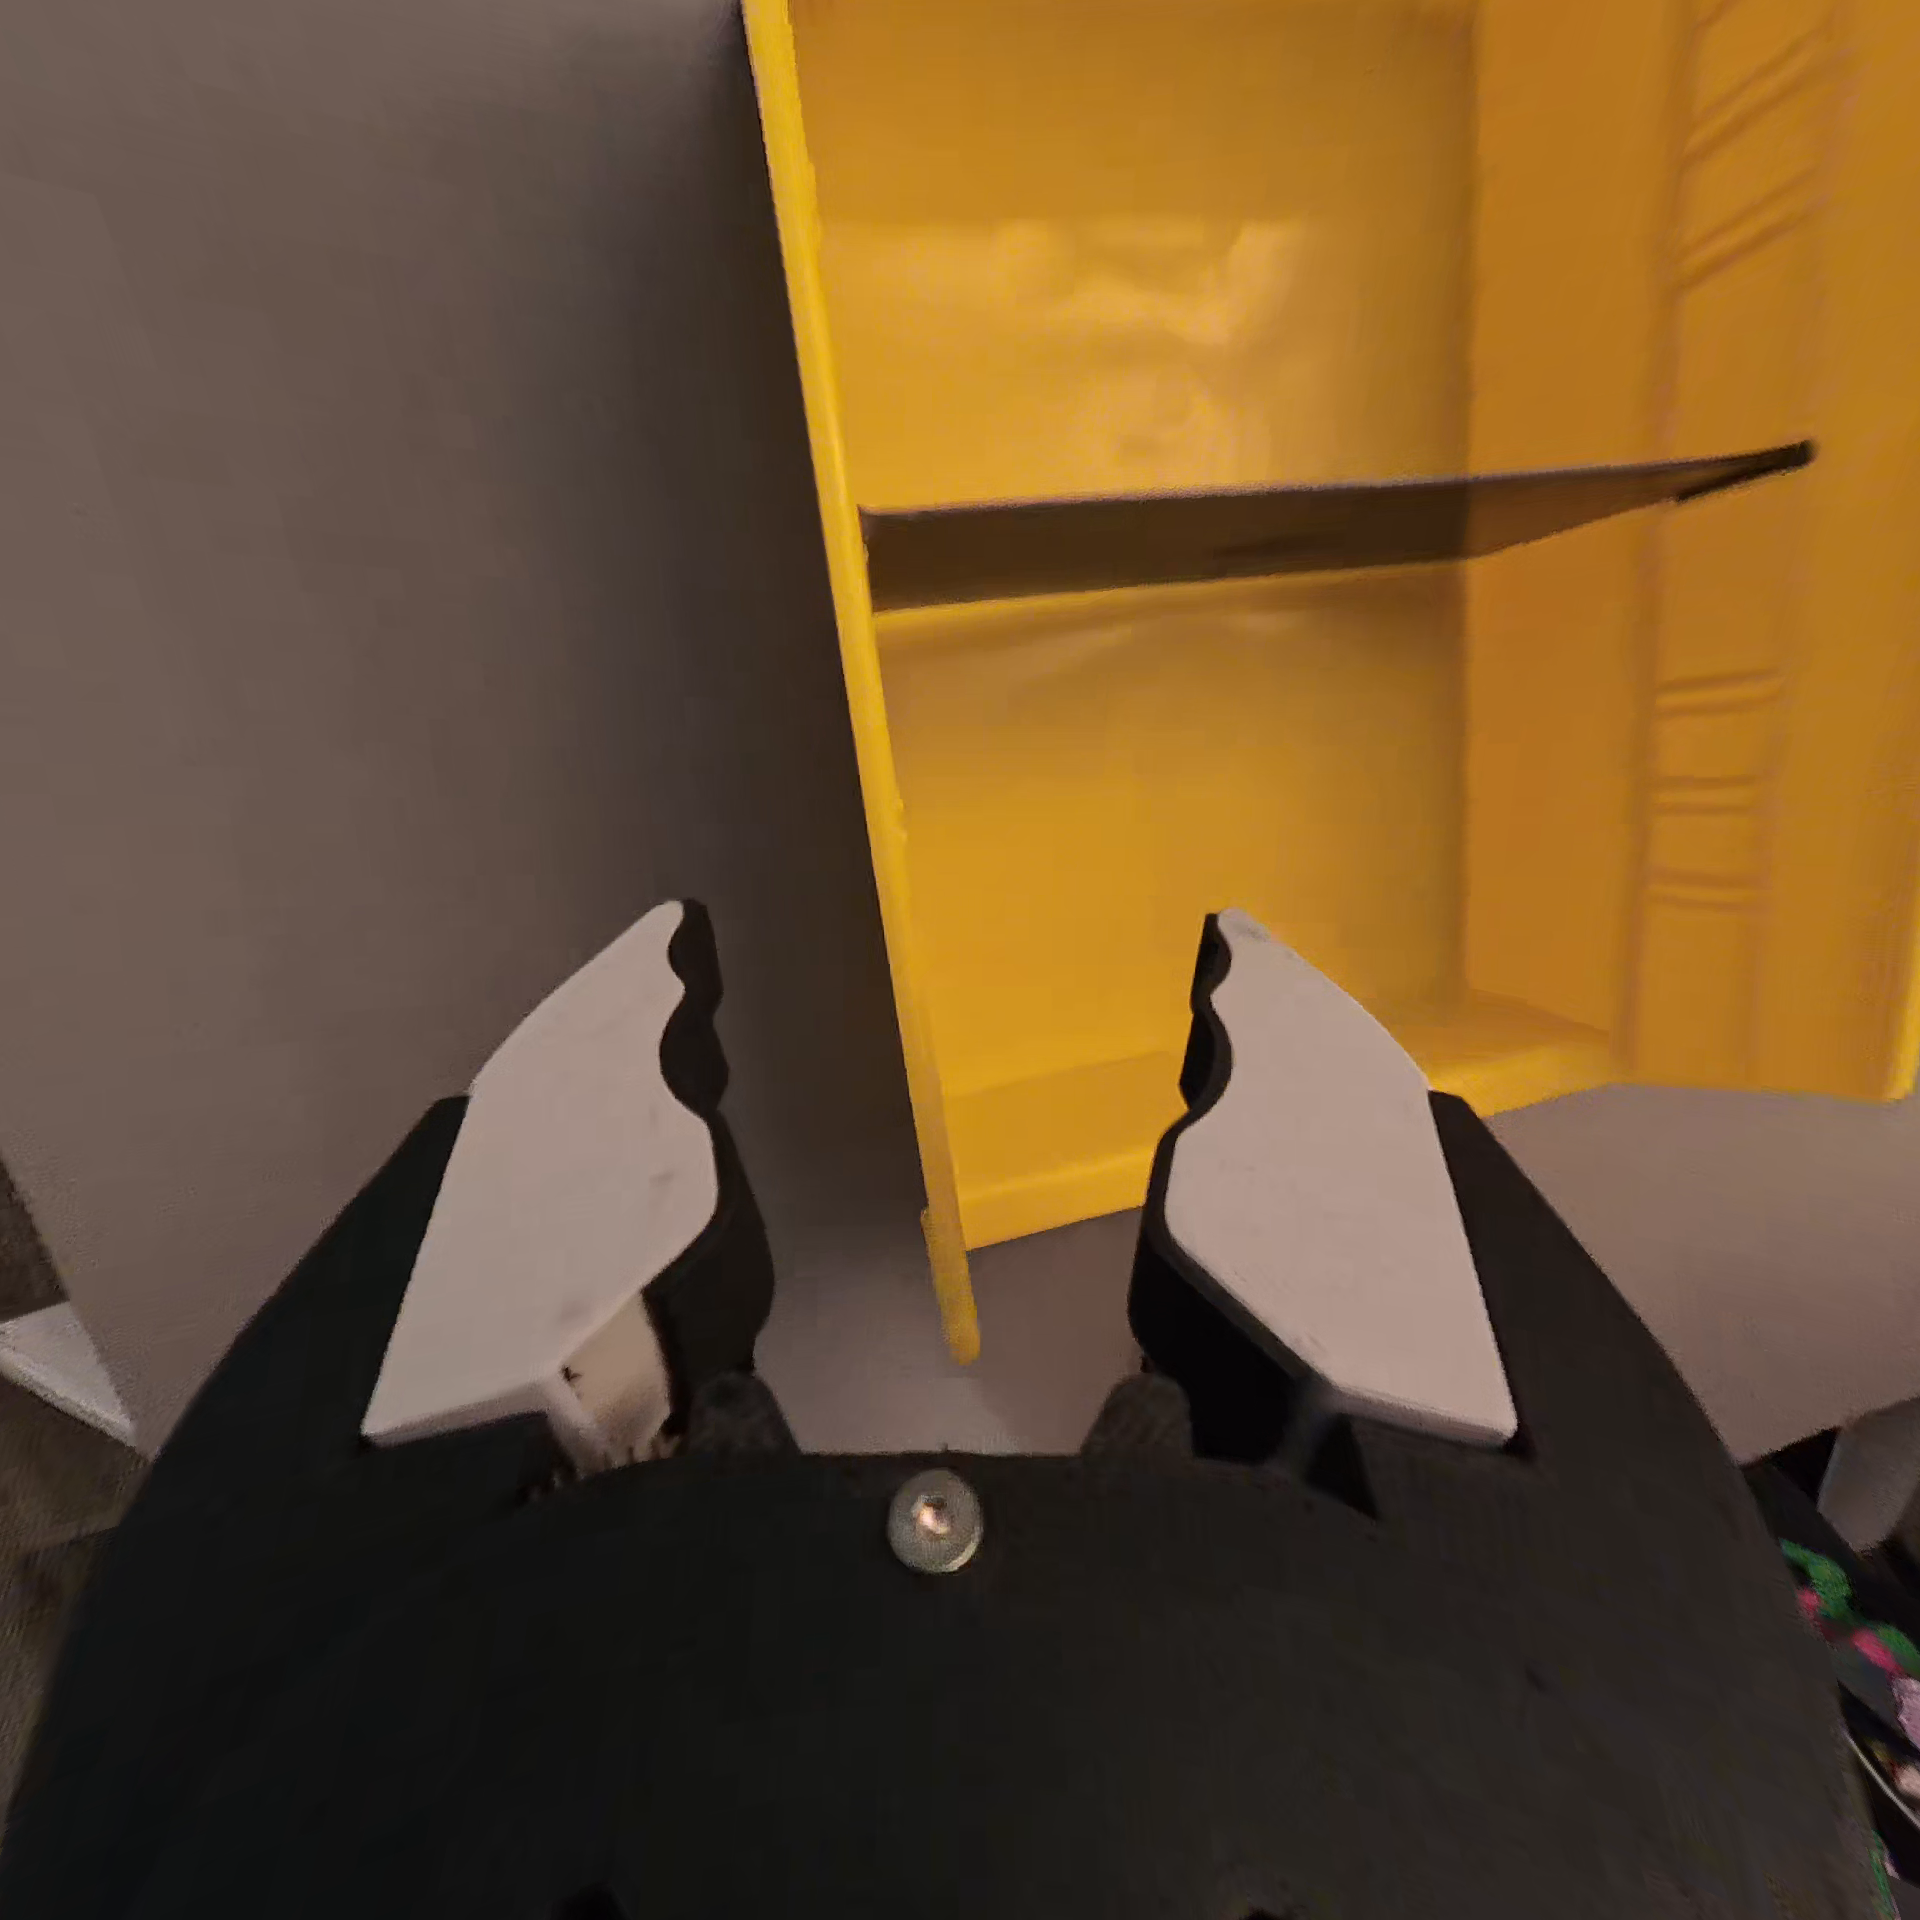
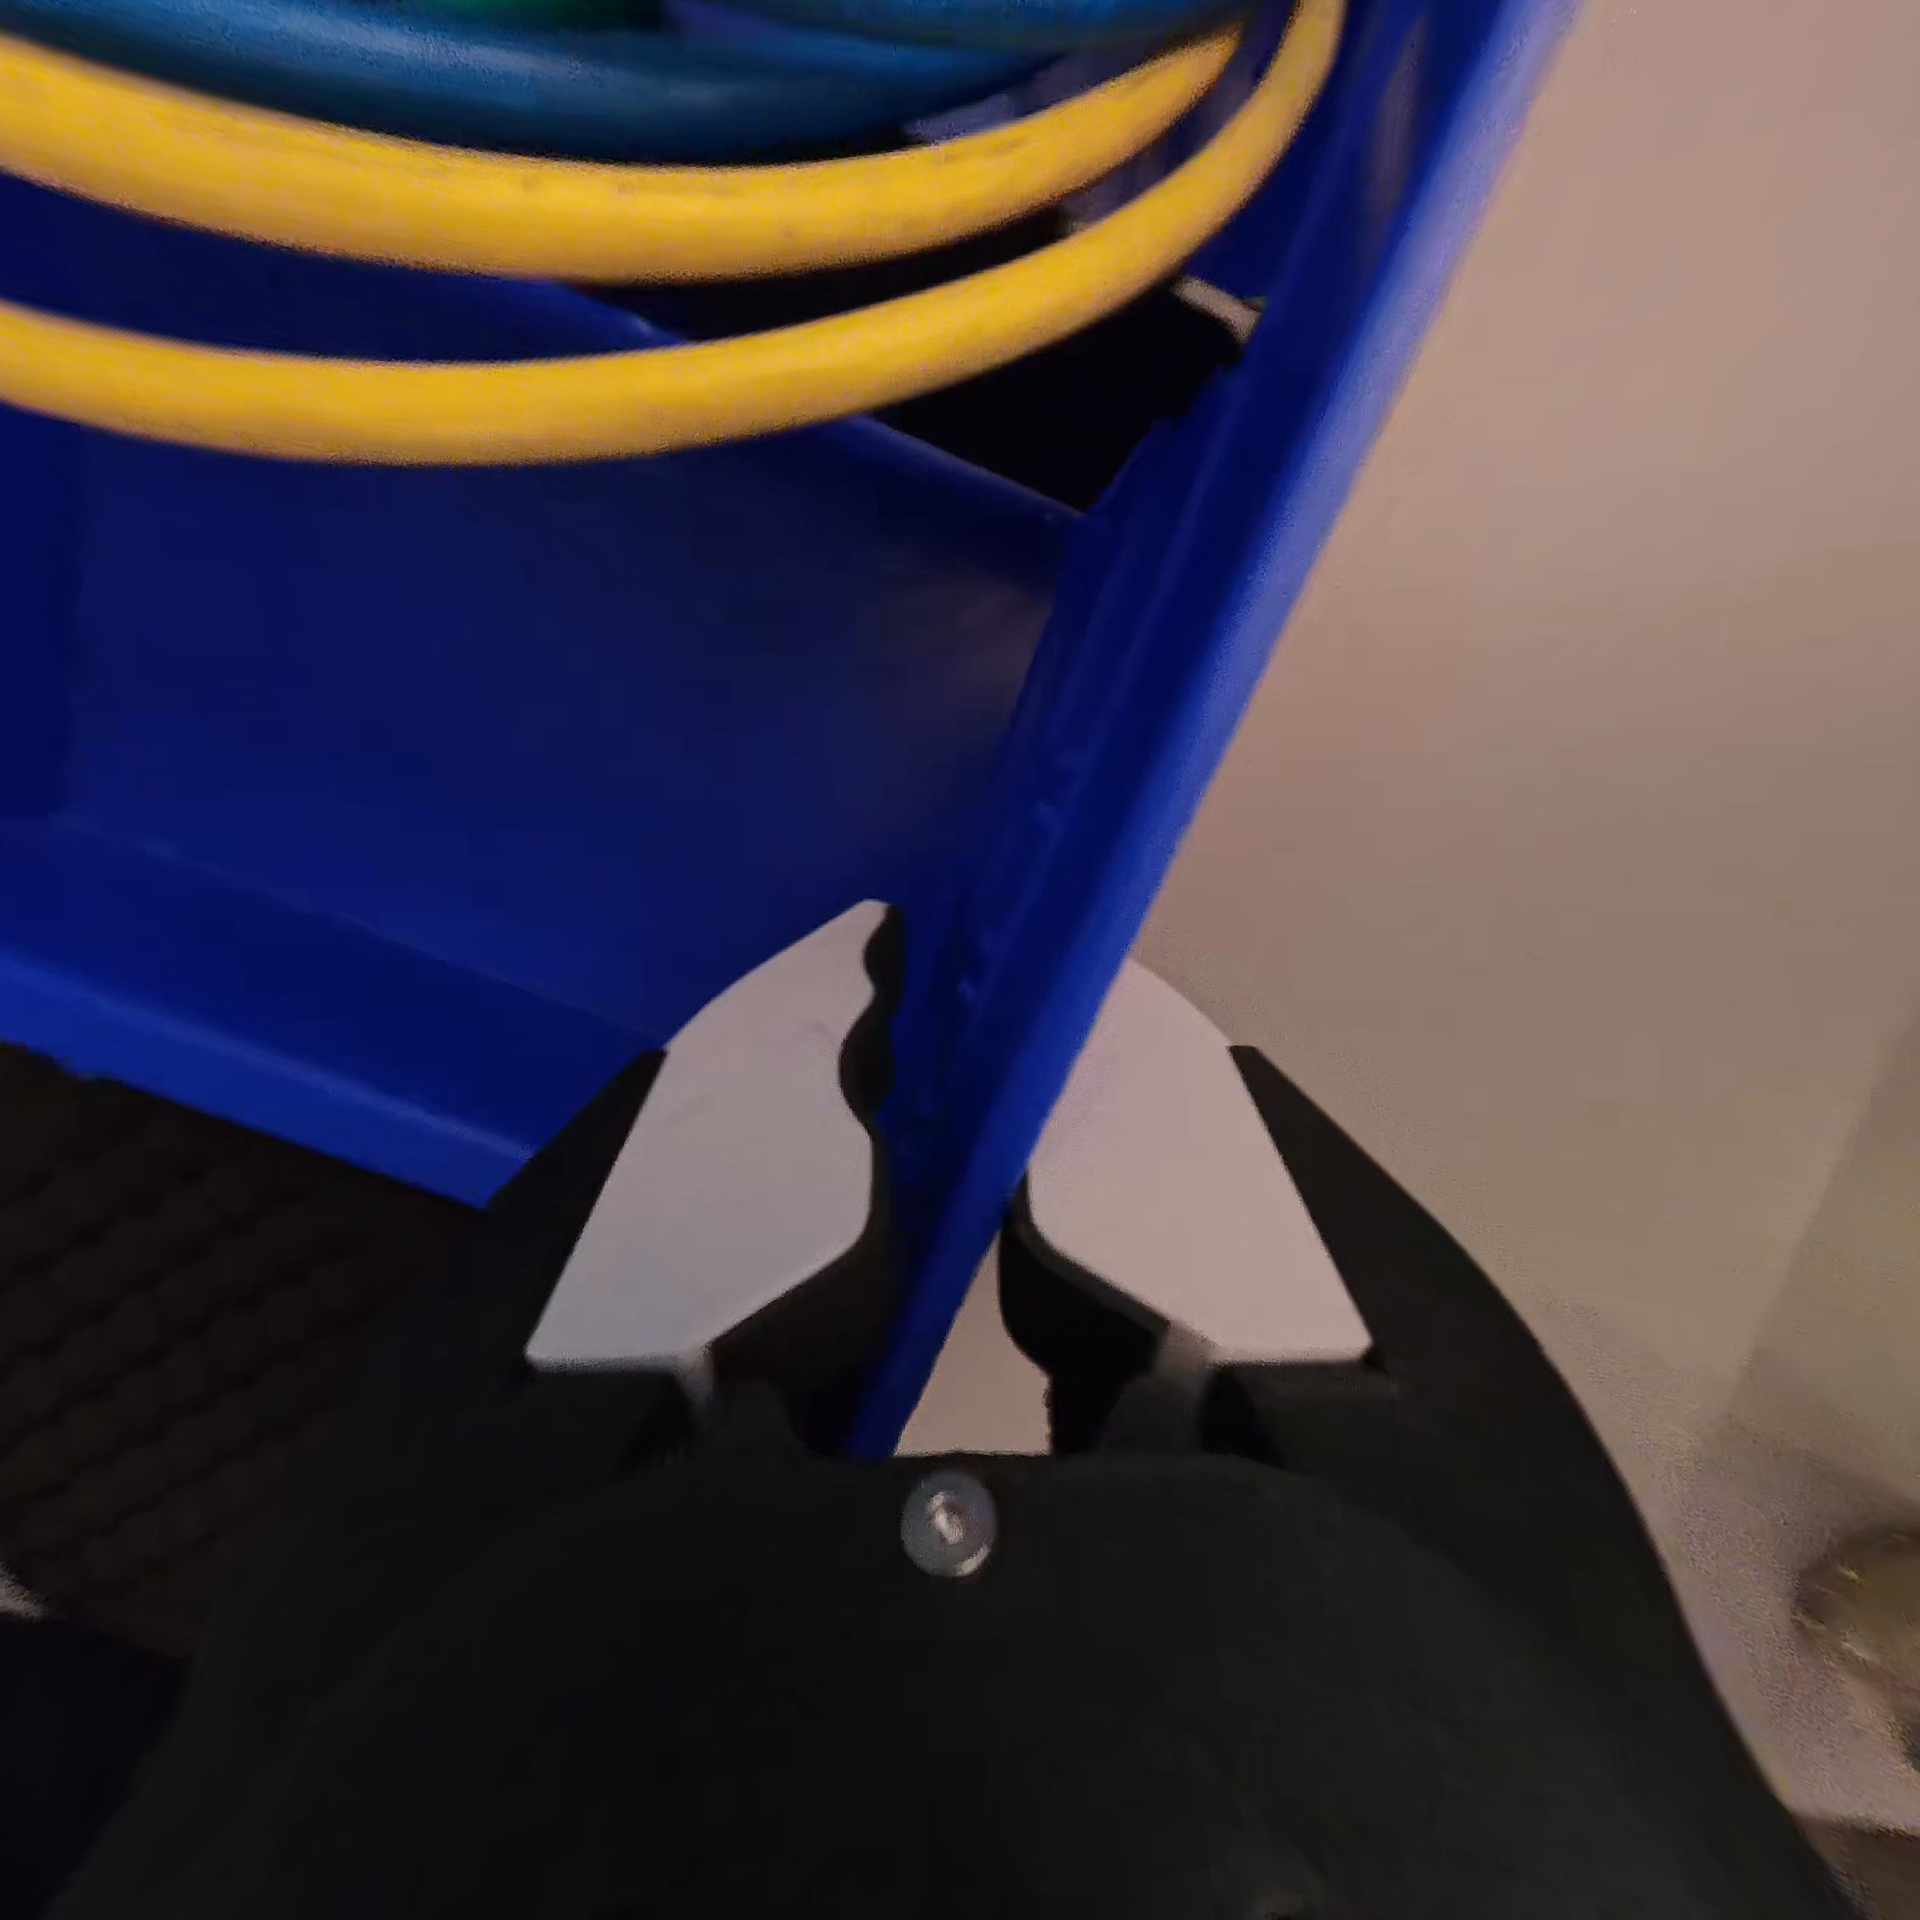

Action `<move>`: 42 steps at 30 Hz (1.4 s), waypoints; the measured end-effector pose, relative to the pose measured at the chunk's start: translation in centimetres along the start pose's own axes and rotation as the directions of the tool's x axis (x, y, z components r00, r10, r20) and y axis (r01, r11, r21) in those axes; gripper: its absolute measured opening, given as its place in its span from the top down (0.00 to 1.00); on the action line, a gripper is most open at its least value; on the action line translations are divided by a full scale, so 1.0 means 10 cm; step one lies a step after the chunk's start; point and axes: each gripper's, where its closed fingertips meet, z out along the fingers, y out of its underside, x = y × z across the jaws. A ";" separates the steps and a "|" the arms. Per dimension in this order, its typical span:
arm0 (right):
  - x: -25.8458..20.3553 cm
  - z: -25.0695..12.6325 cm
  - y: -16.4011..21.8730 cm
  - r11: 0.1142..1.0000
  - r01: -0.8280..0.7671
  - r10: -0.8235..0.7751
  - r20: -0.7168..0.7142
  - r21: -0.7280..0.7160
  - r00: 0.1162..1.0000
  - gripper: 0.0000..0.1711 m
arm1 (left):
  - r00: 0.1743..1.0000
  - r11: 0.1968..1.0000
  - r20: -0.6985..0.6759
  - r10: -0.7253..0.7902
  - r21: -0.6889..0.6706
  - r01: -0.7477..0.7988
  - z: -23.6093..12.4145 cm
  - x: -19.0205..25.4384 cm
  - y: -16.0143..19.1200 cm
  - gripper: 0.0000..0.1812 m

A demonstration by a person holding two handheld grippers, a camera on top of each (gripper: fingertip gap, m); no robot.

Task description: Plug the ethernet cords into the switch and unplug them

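The yellow cord (image 2: 644,234) lies coiled in loops inside the blue bin (image 2: 520,675), with blue cords (image 2: 623,62) bunched above it at the top of the right wrist view. No plug end shows, and the switch is not in view in either picture, so nothing is plugged in yet as far as can be told.

The right claw (image 2: 961,1039) is closed on the blue bin's side wall: the wall runs down between the two fingers, with the left finger inside the bin and the right finger outside, against the pale surface (image 2: 1558,727) beside the bin. Both pads look pressed to the wall.

The left claw (image 1: 956,997) is spread wide and holds nothing. The edge of a yellow bin (image 1: 1143,831) reaches down between its fingers without touching either. That bin looks empty, with a dark divider (image 1: 1299,530) across its middle, and it rests on a grey surface (image 1: 364,520).

The likely trouble from here: the grip on the blue bin is on one thin wall, so pulling or lifting could tip it and spill the coils, or the wall could slip out. The loops could also tangle when one cord is drawn out. The picture is blurred, so the claw seems to be in motion.
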 end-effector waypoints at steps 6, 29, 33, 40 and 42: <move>-0.10 0.01 -0.02 1.000 -0.017 0.017 0.023 0.006 1.000 0.91 | 0.999 0.982 -0.047 -0.009 -0.188 0.000 0.33 -0.04 0.23 0.80; -1.51 0.21 -0.41 0.985 0.170 -0.167 0.087 -0.022 0.982 0.91 | 0.957 0.745 -0.066 0.282 -0.614 -0.262 0.61 1.31 0.67 0.86; -1.42 -0.02 -0.56 0.985 0.127 -0.127 -0.012 0.116 0.992 0.87 | 0.951 0.696 -0.145 0.274 -0.652 -0.300 0.54 1.40 0.82 0.82; -3.03 -2.01 -1.43 0.295 0.107 -0.374 0.011 0.950 0.928 0.90 | 0.926 0.815 -0.201 0.319 -0.440 -0.377 0.14 1.48 0.61 0.81; -3.70 -1.88 -1.59 0.379 0.120 -0.491 0.089 0.917 0.867 0.79 | 0.925 0.861 -0.165 0.343 -0.339 -0.380 0.00 1.46 0.46 0.80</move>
